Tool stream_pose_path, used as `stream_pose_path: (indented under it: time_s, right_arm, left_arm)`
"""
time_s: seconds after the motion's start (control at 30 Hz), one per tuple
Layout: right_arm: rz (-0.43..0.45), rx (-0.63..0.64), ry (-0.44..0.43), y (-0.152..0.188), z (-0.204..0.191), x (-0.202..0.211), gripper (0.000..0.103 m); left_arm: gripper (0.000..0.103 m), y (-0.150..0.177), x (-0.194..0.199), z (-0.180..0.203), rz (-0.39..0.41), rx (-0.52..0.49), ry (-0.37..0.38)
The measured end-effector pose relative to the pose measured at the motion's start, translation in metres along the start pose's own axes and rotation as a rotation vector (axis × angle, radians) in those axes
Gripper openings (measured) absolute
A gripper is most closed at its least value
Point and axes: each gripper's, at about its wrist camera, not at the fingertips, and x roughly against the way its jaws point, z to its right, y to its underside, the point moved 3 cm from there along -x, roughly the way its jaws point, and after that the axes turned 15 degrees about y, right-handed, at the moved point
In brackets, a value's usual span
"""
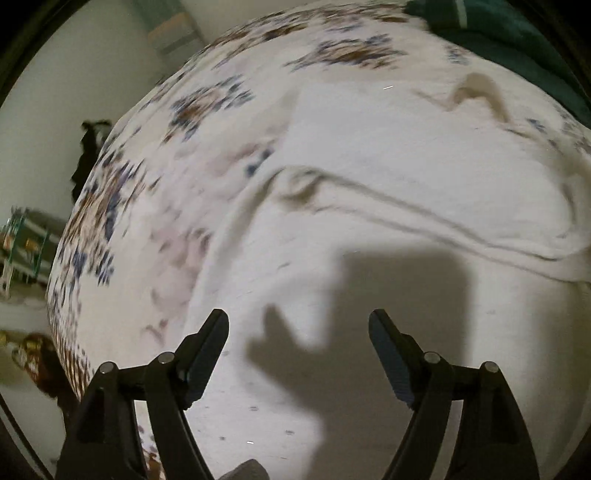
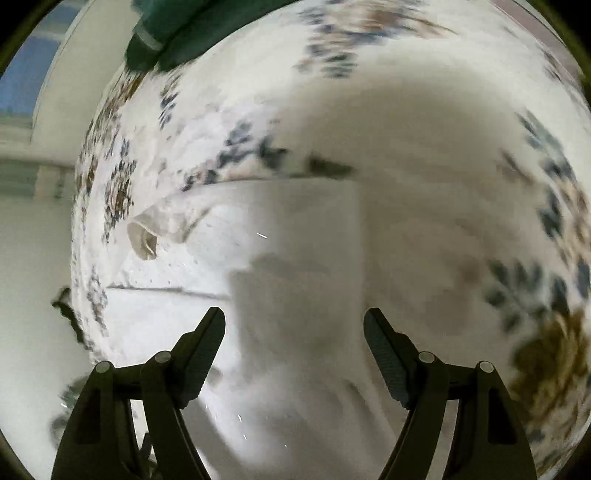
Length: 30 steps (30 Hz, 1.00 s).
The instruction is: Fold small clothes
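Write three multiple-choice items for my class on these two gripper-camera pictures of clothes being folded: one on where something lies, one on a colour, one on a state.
1. Where does the dark green garment lie in the left wrist view?
A. top right
B. bottom left
C. between the fingers

2. What colour is the garment below the left gripper?
A. red
B. white
C. black

3. How does the right gripper stand?
A. shut on cloth
B. shut and empty
C. open and empty

Answers:
1 A, it fills the top right corner, beyond the flowered sheet.
2 B, the seamed cloth is plain white.
3 C, the fingers stand apart with nothing between them.
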Motion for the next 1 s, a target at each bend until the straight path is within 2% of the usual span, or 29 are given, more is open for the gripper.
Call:
stream_pose_path:
  time_s: [0.03, 0.07, 0.1, 0.13, 0.2, 0.27, 0.4, 0.43, 0.47, 0.5, 0.53, 0.63, 0.7, 0.8, 0.83, 0.87, 0.9, 1.0]
  right_arm:
    - [-0.021, 0.063, 0.053, -0.005, -0.022, -0.012, 0.079]
    - [-0.032, 0.085, 0.087, -0.006, -0.033, -0.018, 0.072]
    - [-0.044, 0.108, 0.138, -0.003, -0.041, -0.024, 0.056]
    - [-0.065, 0.123, 0.174, 0.002, -0.047, -0.030, 0.002]
    - [-0.036, 0.092, 0.174, 0.011, -0.049, -0.025, 0.006]
    - [0.082, 0.109, 0.163, 0.013, -0.055, 0.003, 0.005]
    - [0.426, 0.106, 0.073, 0.013, -0.058, 0.091, 0.005]
    - [0.481, 0.095, 0.062, 0.018, -0.051, 0.103, 0.005]
    - [0.497, 0.093, 0.058, 0.022, -0.044, 0.106, 0.005]
    - [0.473, 0.103, 0.074, 0.029, -0.035, 0.101, 0.005]
    - [0.353, 0.123, 0.136, 0.038, -0.023, 0.077, 0.005]
    - [0.045, 0.101, 0.203, 0.069, 0.016, 0.020, 0.015]
    - [0.009, 0.039, 0.230, 0.080, 0.040, 0.013, 0.016]
    - [0.043, -0.133, 0.135, 0.070, 0.059, 0.021, 0.039]
    - [0.059, -0.192, 0.082, 0.062, 0.061, 0.024, 0.051]
    - [0.066, -0.230, 0.046, 0.053, 0.062, 0.022, 0.055]
    - [0.065, -0.248, 0.020, 0.040, 0.056, 0.016, 0.055]
    - [-0.050, -0.226, 0.029, 0.018, 0.042, -0.020, 0.055]
  left_arm:
    - [0.077, 0.002, -0.003, -0.003, -0.002, 0.014, 0.011]
    - [0.077, 0.004, -0.006, -0.007, -0.006, 0.030, 0.017]
    - [0.077, 0.003, -0.008, -0.008, -0.010, 0.039, 0.019]
    - [0.077, 0.004, -0.009, -0.011, -0.012, 0.050, 0.031]
    - [0.077, 0.003, -0.009, -0.013, -0.010, 0.064, 0.053]
    - [0.077, 0.003, -0.006, -0.016, -0.007, 0.077, 0.085]
    - [0.077, -0.003, 0.000, -0.023, 0.018, 0.089, 0.125]
    - [0.077, -0.004, 0.001, -0.026, 0.023, 0.092, 0.131]
    - [0.077, -0.004, 0.002, -0.029, 0.026, 0.095, 0.131]
    - [0.077, -0.004, 0.002, -0.032, 0.027, 0.102, 0.139]
    - [0.077, -0.003, 0.001, -0.035, 0.023, 0.108, 0.149]
    - [0.077, 0.002, -0.002, -0.041, -0.001, 0.119, 0.170]
    - [0.077, 0.006, -0.003, -0.045, -0.009, 0.115, 0.180]
    - [0.077, 0.012, -0.004, -0.050, -0.012, 0.103, 0.193]
    - [0.077, 0.013, -0.005, -0.051, -0.013, 0.099, 0.194]
    - [0.077, 0.014, -0.007, -0.053, -0.016, 0.095, 0.194]
    - [0.077, 0.015, -0.009, -0.054, -0.020, 0.093, 0.194]
    - [0.077, 0.016, -0.015, -0.057, -0.031, 0.094, 0.191]
